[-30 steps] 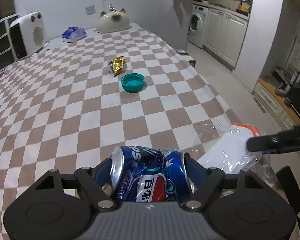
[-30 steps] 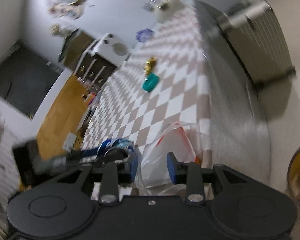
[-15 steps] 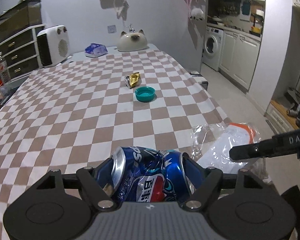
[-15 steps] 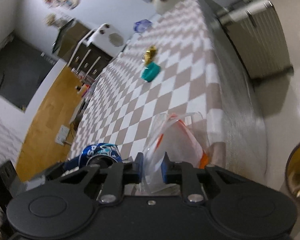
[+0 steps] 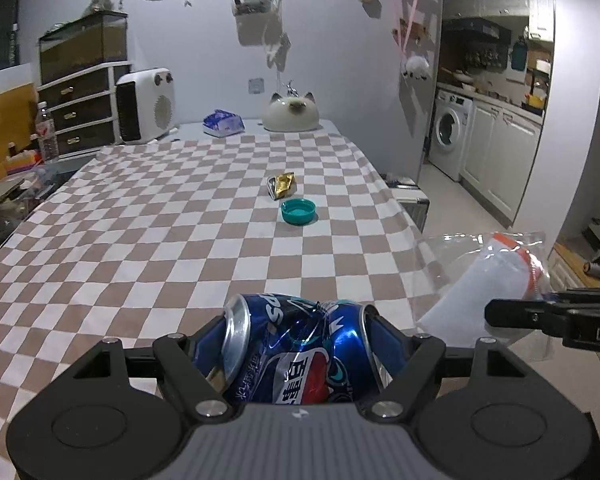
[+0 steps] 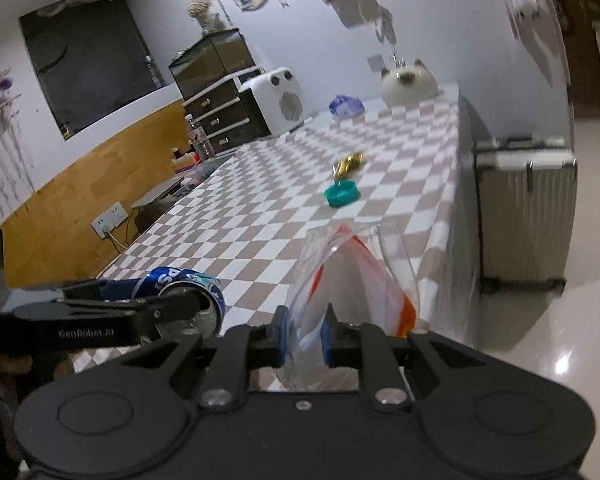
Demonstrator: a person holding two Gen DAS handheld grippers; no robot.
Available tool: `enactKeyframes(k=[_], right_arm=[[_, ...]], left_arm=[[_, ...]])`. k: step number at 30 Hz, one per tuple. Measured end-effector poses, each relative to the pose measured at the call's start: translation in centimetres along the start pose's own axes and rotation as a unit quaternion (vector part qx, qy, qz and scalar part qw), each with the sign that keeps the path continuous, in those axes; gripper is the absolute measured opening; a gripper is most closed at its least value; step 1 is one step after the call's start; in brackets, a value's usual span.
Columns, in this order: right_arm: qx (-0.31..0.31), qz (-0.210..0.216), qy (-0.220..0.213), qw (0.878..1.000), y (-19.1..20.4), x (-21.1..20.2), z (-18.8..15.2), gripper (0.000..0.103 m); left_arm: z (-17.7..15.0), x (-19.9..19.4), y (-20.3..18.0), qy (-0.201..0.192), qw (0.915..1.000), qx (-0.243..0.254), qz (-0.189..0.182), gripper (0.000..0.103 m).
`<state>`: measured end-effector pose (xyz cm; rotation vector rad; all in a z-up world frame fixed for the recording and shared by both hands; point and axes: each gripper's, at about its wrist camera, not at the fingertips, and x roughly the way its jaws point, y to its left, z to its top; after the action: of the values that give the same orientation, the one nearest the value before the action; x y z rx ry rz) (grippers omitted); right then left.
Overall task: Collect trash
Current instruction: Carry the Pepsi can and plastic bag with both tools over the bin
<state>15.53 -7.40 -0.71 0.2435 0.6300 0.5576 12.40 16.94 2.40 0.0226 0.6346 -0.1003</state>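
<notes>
the crushed can's [image 5: 300,356] lower half is hidden behind the left gripper's body, label partly unreadable.

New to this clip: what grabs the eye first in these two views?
The crushed blue soda can clamped sideways in the left tool fills the near foreground of the left view. Beside it, the right tool pinches a clear plastic bag with orange trim, held at the edge of the checkered tablecloth. Farther out on the cloth sit a teal cap and a gold wrapper.
</notes>
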Motion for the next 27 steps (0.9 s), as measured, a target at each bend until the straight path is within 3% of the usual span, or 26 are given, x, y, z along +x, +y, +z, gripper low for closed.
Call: enactKeyframes(k=[16,27], right_arm=[[-0.067,-0.068,-0.055,0.994,0.3,-8.2,-1.1,0.017],[-0.063,-0.135,-0.072,0.986,-3.9,-13.4,-2.5,0.017]], left_arm=[[-1.4,-5.6,-6.1,-0.062,0.9981,-0.006,0.000,0.077],[-1.9,-5.1,-13.3,-0.079,0.9961,0.015,-0.036,0.078]])
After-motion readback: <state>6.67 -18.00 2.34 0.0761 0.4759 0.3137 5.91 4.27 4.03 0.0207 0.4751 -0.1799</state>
